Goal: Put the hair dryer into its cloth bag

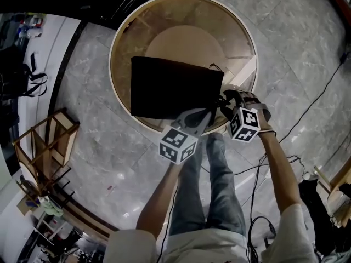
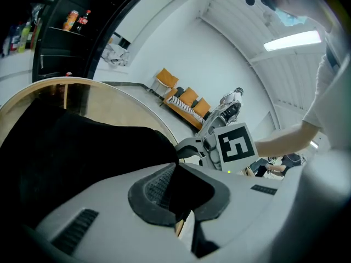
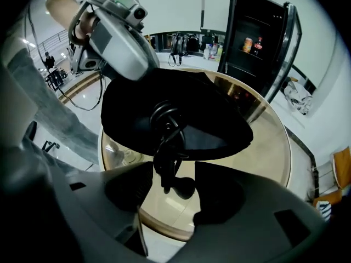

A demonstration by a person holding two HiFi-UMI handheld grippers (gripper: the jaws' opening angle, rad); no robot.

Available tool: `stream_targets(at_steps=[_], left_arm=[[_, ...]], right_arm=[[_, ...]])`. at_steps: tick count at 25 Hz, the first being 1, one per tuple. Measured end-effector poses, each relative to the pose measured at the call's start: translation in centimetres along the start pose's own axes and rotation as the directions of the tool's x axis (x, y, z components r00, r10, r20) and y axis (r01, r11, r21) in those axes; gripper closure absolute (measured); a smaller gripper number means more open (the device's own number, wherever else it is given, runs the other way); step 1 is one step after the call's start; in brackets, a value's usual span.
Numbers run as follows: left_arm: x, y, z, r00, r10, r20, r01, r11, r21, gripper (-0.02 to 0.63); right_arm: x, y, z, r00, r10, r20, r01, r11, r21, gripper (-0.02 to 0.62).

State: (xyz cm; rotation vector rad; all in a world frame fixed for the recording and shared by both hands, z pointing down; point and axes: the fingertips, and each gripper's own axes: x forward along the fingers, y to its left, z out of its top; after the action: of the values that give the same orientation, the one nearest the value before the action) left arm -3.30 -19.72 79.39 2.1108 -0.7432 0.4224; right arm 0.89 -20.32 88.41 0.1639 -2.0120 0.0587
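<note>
A black cloth bag [image 1: 175, 86] lies flat on a round glass table [image 1: 241, 32] with a wooden rim. My left gripper [image 1: 204, 115] is shut on the bag's cloth near its right end, and black fabric fills its jaws [image 2: 184, 201]. A coiled black cord [image 3: 167, 125] and its plug [image 3: 181, 186] hang out of the bag's mouth. They dangle between the pads of my right gripper [image 3: 170, 196], whose jaws stand apart and do not press on them. That gripper [image 1: 226, 100] hovers at the table's near right edge. The hair dryer's body is hidden.
A wooden rack [image 1: 46, 141] stands on the marble floor at the left. Cables [image 1: 263, 169] trail on the floor at the right. A black drinks fridge [image 3: 258, 43] and orange chairs [image 2: 186, 100] stand further off. The person's legs are right against the table's near edge.
</note>
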Motion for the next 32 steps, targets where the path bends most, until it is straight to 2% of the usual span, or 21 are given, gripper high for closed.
stream_targets(at_steps=[2,4,5,6,7,9,12,21,32], left_arm=[[0.1,-0.1,0.0,1.0,0.001,-0.004,-0.001,1.0,0.003,0.568],[0.2,-0.2,-0.1,1.0,0.002,-0.009,-0.002,1.0,0.005,0.568],[0.3,-0.3,-0.2,1.0,0.002,-0.009,-0.002,1.0,0.006,0.568],[0.3,-0.3,-0.2,1.0,0.002,-0.009,-0.002,1.0,0.006,0.568],[0.2,-0.4,-0.2,1.0,0.002,-0.009,-0.002,1.0,0.006,0.568],[0.1,-0.4,-0.2,1.0,0.002,-0.008,-0.002,1.0,0.005,0.568],[0.2,-0.5,-0.3,1.0,-0.002,-0.007,0.002,1.0,0.001,0.568],[0.3,-0.8,0.2,1.0,-0.022,0.0,0.022,1.0,-0.004,0.568],[0.2,-0.5,0.6,0.999,-0.042,0.026,0.043,0.999,-0.019,0.568]], right_arm=[[0.3,0.1,0.4,1.0,-0.01,-0.011,0.009,0.999,-0.04,0.339],[0.6,0.0,0.4,0.999,-0.035,-0.025,0.033,0.996,-0.079,0.375],[0.7,-0.1,0.4,0.998,-0.049,-0.028,0.046,0.995,-0.087,0.409],[0.6,-0.3,0.3,0.998,-0.059,-0.027,0.057,0.995,-0.086,0.414],[0.5,-0.4,0.3,0.997,-0.07,-0.024,0.068,0.994,-0.083,0.457],[0.2,-0.6,0.6,0.996,-0.09,-0.009,0.089,0.993,-0.075,0.467],[-0.6,-0.9,1.5,0.995,-0.1,0.03,0.102,0.993,-0.053,0.476],[0.2,-0.7,4.5,0.995,-0.064,0.078,0.068,0.996,-0.056,0.476],[3.0,-0.2,7.2,0.993,-0.031,0.11,0.042,0.994,-0.102,0.472]])
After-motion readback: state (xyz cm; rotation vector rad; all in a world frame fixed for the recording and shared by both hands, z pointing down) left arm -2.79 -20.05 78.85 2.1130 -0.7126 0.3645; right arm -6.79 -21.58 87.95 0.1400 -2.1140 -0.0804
